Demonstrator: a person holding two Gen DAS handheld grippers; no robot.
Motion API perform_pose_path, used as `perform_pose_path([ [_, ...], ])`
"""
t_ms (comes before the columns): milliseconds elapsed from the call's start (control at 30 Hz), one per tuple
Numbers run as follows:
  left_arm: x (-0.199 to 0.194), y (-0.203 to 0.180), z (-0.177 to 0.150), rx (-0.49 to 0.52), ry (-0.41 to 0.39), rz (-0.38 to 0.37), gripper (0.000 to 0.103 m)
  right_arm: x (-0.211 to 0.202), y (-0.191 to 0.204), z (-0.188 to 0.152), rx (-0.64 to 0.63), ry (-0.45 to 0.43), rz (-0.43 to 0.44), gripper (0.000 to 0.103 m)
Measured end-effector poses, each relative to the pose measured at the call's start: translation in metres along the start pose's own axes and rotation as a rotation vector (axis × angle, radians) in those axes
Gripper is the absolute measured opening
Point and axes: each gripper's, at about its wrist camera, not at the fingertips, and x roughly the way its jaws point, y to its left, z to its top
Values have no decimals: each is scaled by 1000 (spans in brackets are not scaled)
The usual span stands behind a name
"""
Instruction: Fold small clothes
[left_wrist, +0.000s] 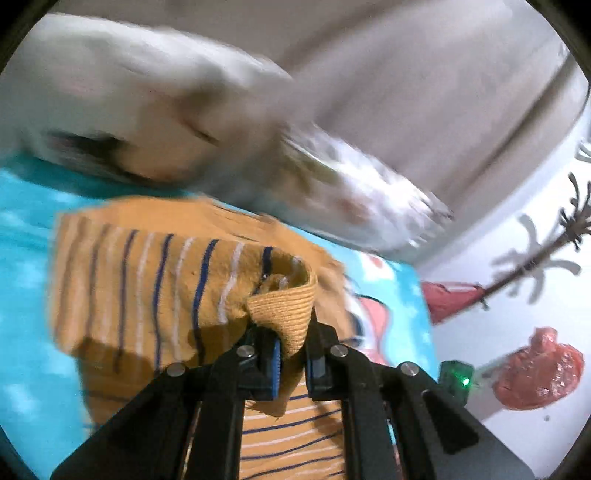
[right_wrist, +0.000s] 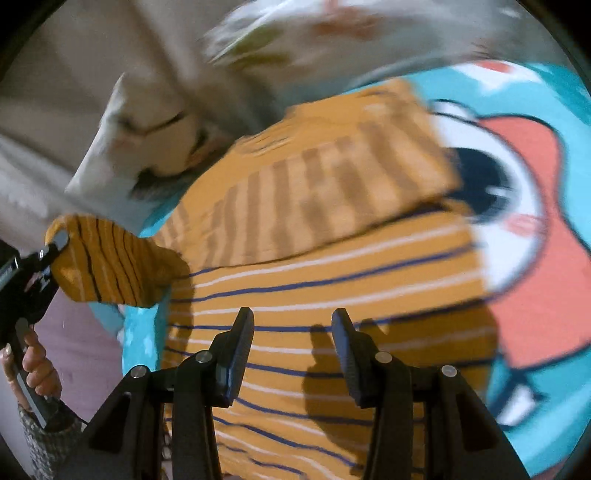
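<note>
Jaws on your left gripper (left_wrist: 291, 354) are clenched on the ribbed cuff of the mustard-yellow knit sweater with navy and white stripes (right_wrist: 332, 295), lifting that sleeve (left_wrist: 159, 288) up off the body. Your right gripper (right_wrist: 293, 354) hangs over the sweater's middle with its jaws spread wide, grasping nothing. You've got the sweater lying on a turquoise blanket with a cartoon print (right_wrist: 535, 221), blurred white fabric (left_wrist: 122, 99) bunched just beyond it.

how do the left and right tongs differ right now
The left tongs are shut on the ribbed cuff of the orange striped shirt, lifting that sleeve; the right tongs are open, holding nothing, above the shirt's body. Both are black two-finger tools over the same shirt.
</note>
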Motion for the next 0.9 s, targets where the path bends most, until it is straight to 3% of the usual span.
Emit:
perform_pose_path([
  [67, 43, -25, -8, 18, 38, -27, 12, -20, -30, 1, 36, -23, -26, 48],
  [167, 104, -42, -26, -3, 117, -24, 40, -40, -62, 2, 70, -38, -55, 48],
  [200, 119, -41, -33, -30, 143, -23, 41, -46, -71, 2, 79, -41, -61, 48],
  [300, 128, -44, -54, -63, 187, -33, 51, -57, -89, 4, 92, -50, -71, 48],
  [400, 106, -44, -70, -35, 177, 10, 63, -63, -97, 11, 76, -51, -68, 48],
  [467, 86, -34, -78, -28, 159, 85, 70, -58, -94, 18, 62, -47, -55, 48],
  [600, 46, 1, -89, -68, 104, 244, 70, -28, -72, 44, -20, -22, -28, 48],
  [700, 8, 33, -105, -107, 37, 406, 70, -2, -53, 62, -111, -3, -47, 48],
  [900, -51, 87, -142, -242, 1, 602, 70, 63, -37, 90, -190, 82, -114, 49],
])
